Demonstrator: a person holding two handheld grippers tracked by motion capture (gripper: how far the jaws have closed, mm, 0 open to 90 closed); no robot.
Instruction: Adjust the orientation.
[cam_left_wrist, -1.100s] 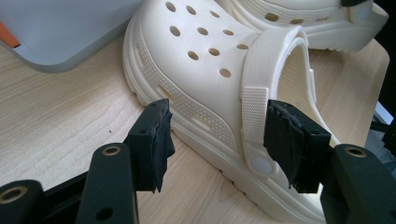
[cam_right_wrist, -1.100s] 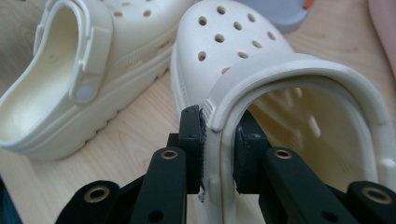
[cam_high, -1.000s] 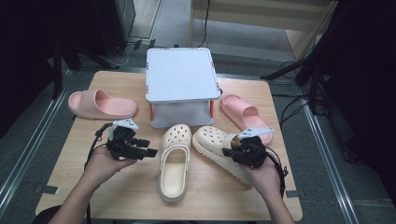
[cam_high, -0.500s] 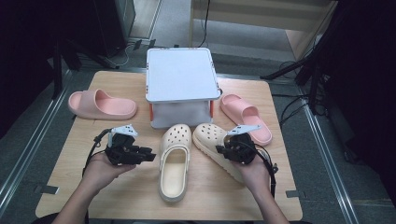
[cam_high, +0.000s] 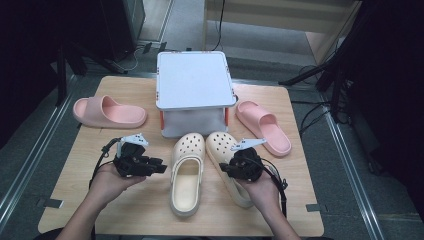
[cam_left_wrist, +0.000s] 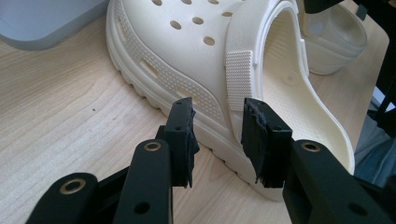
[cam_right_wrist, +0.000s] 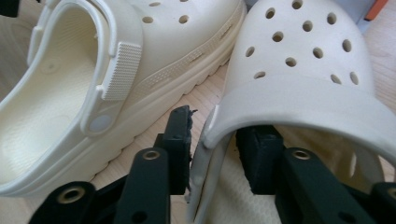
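Two cream clogs lie side by side mid-table, toes toward a white box: the left clog (cam_high: 186, 177) and the right clog (cam_high: 221, 145). My left gripper (cam_high: 162, 168) points at the left clog's outer side; in the left gripper view the left gripper (cam_left_wrist: 218, 136) stands open, its jaws just short of the left clog's (cam_left_wrist: 196, 51) ridged sole edge. My right gripper (cam_high: 223, 168) sits over the right clog's opening. In the right gripper view the right gripper (cam_right_wrist: 212, 135) is open, one jaw outside and one inside the right clog's (cam_right_wrist: 303, 70) side wall, small gaps on both sides.
A white lidded box (cam_high: 194, 80) stands at the back centre of the wooden table (cam_high: 75, 200). One pink slide (cam_high: 107, 112) lies at the left, another pink slide (cam_high: 264, 126) right of the box. Cables trail from both grippers.
My right gripper has moved left and forward onto the right clog, its jaws now astride the wall. My left gripper has edged right toward the left clog.
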